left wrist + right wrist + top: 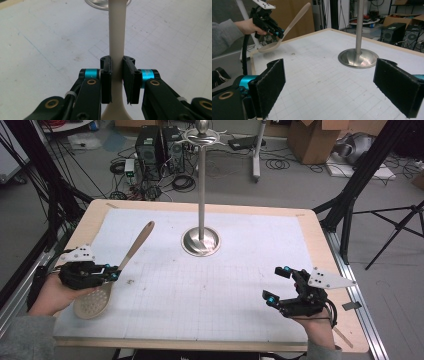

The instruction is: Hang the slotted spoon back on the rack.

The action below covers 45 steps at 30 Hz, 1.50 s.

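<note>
A beige slotted spoon (131, 255) is held off the white mat at the table's left, bowl toward the person and handle tip raised and pointing away. My left gripper (114, 271) is shut on the spoon's handle just above the bowl; in the left gripper view the handle (116, 37) runs up between the closed jaws. The right gripper view also shows the spoon (292, 22) tilted up in that hand. My right gripper (279, 284) hovers open near the table's front right, with nothing between its wide-apart pads (398, 85). A steel stand (201, 195) with a round base rises at the table's middle back.
The white gridded mat (210, 280) covers a wooden table with a pale rim. Hooks crown the stand's top (202, 136). Beyond the table lie computer towers (150, 147), cables, cardboard boxes and black tripod legs (395, 230).
</note>
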Available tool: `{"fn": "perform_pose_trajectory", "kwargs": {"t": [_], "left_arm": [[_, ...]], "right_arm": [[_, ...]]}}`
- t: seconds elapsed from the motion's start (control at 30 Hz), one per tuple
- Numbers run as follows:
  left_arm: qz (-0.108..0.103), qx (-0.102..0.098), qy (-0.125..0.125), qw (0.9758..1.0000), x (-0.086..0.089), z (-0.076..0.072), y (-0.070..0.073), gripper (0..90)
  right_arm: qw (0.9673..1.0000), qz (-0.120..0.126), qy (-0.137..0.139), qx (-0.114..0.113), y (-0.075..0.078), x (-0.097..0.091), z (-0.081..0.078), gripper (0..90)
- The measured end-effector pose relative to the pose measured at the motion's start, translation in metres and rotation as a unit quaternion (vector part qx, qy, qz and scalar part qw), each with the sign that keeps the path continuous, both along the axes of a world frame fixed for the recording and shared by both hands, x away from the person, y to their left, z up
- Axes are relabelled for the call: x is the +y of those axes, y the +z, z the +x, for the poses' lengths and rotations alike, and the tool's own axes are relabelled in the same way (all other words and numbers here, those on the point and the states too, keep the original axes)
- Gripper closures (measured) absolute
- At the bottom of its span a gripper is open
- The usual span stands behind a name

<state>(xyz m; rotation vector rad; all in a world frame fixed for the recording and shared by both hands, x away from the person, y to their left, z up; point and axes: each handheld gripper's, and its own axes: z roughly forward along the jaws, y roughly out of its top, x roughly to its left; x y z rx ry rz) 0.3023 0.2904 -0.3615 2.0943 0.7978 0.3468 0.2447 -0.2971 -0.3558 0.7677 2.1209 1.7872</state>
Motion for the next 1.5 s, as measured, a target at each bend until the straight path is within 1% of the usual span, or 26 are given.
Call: {"fn": "perform_pose_trajectory", "kwargs": {"t": [0.1,0.13,0.2,0.23,0.3,0.37,0.43,0.5,0.53,0.6,0.63,0.7,0.73,0.77,0.83,0.93,0.97,1.03,1.1,1.17,1.2,1.23,1.27,1.33,1.5], "left_arm": [[-0.02,-0.005,-0.002,0.9998,-0.003,0.002,0.004,77.6],[-0.03,-0.005,-0.002,0.9995,-0.003,0.002,0.006,77.6],[-0.049,-0.01,0.0,0.9987,-0.003,0.004,0.009,77.6],[-0.056,-0.014,-0.003,0.9983,-0.003,0.004,0.01,77.7],[-0.069,-0.021,-0.006,0.9974,-0.004,0.005,0.012,77.6],[-0.075,-0.027,-0.009,0.9968,-0.005,0.006,0.015,77.6],[-0.074,-0.032,-0.011,0.9967,-0.006,0.008,0.018,77.6],[-0.083,-0.032,-0.008,0.996,-0.008,0.01,0.02,77.6],[-0.084,-0.035,-0.007,0.9959,-0.008,0.011,0.021,77.6],[-0.089,-0.037,-0.007,0.9953,-0.01,0.013,0.023,77.6],[-0.086,-0.039,-0.008,0.9955,-0.009,0.013,0.024,77.6],[-0.088,-0.042,-0.004,0.9952,-0.011,0.015,0.026,77.6],[-0.085,-0.042,-0.007,0.9955,-0.011,0.016,0.027,77.6],[-0.085,-0.043,-0.003,0.9954,-0.011,0.016,0.028,77.6],[-0.086,-0.041,-0.002,0.9954,-0.012,0.017,0.03,77.6],[-0.082,-0.037,0.003,0.996,-0.014,0.02,0.033,77.6],[-0.081,-0.038,0.002,0.996,-0.014,0.021,0.034,77.6],[-0.083,-0.039,0.005,0.9958,-0.016,0.022,0.035,77.6],[-0.085,-0.041,0.006,0.9955,-0.016,0.024,0.038,77.6],[-0.092,-0.044,0.006,0.9948,-0.018,0.026,0.039,77.6],[-0.09,-0.045,0.004,0.9949,-0.017,0.027,0.041,77.6],[-0.095,-0.046,0.005,0.9944,-0.018,0.027,0.042,77.6],[-0.099,-0.047,0.004,0.994,-0.018,0.028,0.044,77.6],[-0.101,-0.051,0.003,0.9936,-0.019,0.029,0.048,77.6],[-0.106,-0.057,-0.001,0.9927,-0.021,0.031,0.061,77.6]], "right_arm": [[1.0,0.0,0.0,-0.001,0.0,0.0,0.0,9.6],[1.0,0.0,0.0,-0.002,0.0,0.0,0.0,9.6],[1.0,0.001,0.0,-0.003,0.0,-0.001,0.0,9.6],[1.0,0.003,0.0,0.0,0.0,-0.002,-0.001,9.6],[1.0,0.004,0.0,-0.002,0.0,-0.003,-0.001,9.6],[1.0,0.006,-0.001,-0.001,0.0,-0.004,-0.001,9.6],[1.0,0.007,-0.003,-0.003,0.001,-0.005,-0.001,9.6],[1.0,0.008,-0.004,-0.004,0.001,-0.006,-0.001,9.6],[0.9999,0.008,-0.004,-0.005,0.0,-0.006,-0.001,9.6],[0.9999,0.01,-0.004,-0.001,0.001,-0.007,-0.002,9.6],[0.9999,0.01,-0.004,-0.003,0.0,-0.007,-0.001,9.6],[0.9999,0.01,-0.004,-0.004,0.0,-0.007,-0.001,9.6],[0.9999,0.009,-0.004,-0.005,0.0,-0.007,-0.001,9.6],[0.9999,0.009,-0.004,-0.003,0.0,-0.007,-0.001,9.6],[0.9999,0.009,-0.004,-0.002,-0.001,-0.007,0.0,9.6],[1.0,0.007,-0.003,-0.002,-0.001,-0.006,-0.001,9.6],[1.0,0.008,-0.002,-0.001,-0.001,-0.006,-0.002,9.6],[1.0,0.006,-0.003,-0.005,-0.001,-0.007,-0.003,9.6],[1.0,0.007,-0.005,-0.003,0.0,-0.008,-0.006,9.6],[0.9999,0.006,-0.008,-0.003,-0.001,-0.009,-0.007,9.6],[1.0,0.006,-0.008,0.0,-0.001,-0.009,-0.008,9.6],[0.9999,0.006,-0.01,0.0,-0.001,-0.009,-0.009,9.6],[0.9999,0.005,-0.011,-0.005,-0.001,-0.01,-0.009,9.6],[0.9999,0.004,-0.012,0.001,-0.001,-0.01,-0.011,9.6],[0.9999,0.002,-0.014,-0.002,-0.002,-0.011,-0.014,9.6]]}}
